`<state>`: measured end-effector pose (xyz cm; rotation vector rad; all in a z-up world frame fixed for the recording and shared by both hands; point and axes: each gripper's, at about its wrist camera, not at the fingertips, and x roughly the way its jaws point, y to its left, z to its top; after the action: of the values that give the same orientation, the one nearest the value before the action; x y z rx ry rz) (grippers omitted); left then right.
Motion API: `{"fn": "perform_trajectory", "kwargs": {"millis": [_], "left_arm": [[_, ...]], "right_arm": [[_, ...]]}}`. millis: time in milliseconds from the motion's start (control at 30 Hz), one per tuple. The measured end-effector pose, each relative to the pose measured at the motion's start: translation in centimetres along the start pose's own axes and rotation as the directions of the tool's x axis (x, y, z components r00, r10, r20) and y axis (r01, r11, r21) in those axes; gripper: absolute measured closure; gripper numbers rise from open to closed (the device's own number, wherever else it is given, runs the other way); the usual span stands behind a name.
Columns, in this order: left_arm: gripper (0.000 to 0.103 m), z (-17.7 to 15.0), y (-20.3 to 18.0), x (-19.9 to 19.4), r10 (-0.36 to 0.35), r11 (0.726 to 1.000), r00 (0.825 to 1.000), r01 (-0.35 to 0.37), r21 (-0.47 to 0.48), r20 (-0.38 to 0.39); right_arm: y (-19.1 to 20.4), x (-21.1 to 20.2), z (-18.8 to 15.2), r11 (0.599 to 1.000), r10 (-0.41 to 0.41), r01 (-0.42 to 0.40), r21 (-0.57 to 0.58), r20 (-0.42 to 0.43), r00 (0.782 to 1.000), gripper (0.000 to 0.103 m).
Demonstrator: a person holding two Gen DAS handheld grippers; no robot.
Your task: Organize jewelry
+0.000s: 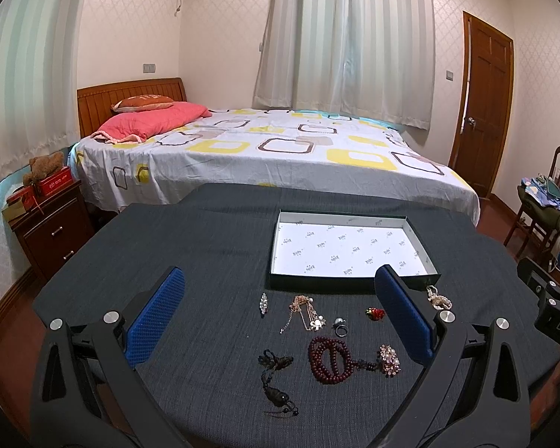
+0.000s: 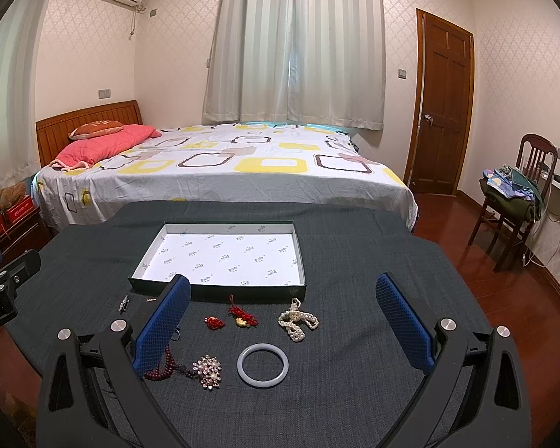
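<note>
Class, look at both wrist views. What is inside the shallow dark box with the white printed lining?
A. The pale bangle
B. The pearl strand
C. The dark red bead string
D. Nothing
D: the shallow dark box with white printed lining shows only bare paper; the pale round bangle, white pearl strand and dark red bead string lie on the grey cloth.

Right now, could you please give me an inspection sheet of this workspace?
Surface: table under dark grey cloth.
Job's things: shallow box holds no jewelry; in front of it lie the pearl strand, pale bangle, rhinestone brooch, dark red bead string, gold chain, ring, black cord ornament.
Clutter: nothing seen.
Grippers: left hand-held gripper open, holding nothing; right hand-held gripper open, holding nothing.
Cables: wires by the wall near the chair.
Surroundings: bed, curtains, closed door.
</note>
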<state>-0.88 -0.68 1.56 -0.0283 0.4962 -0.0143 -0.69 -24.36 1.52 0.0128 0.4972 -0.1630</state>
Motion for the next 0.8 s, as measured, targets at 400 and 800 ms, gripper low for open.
{"fn": "perform_trajectory", "kwargs": {"millis": [400,800], "left_arm": [[0.004,0.1,0.1,0.1,-0.001,1.0,1.0,0.001,0.0,-0.002],[0.004,-1.1,0.2,0.6,0.001,1.0,1.0,-0.001,-0.001,-0.013]], "right_arm": [[0.0,0.0,0.0,1.0,0.002,-0.002,0.002,0.0,1.0,0.006],[-0.2,0.0,0.2,1.0,0.006,-0.006,0.01,0.006,1.0,0.006]]}}
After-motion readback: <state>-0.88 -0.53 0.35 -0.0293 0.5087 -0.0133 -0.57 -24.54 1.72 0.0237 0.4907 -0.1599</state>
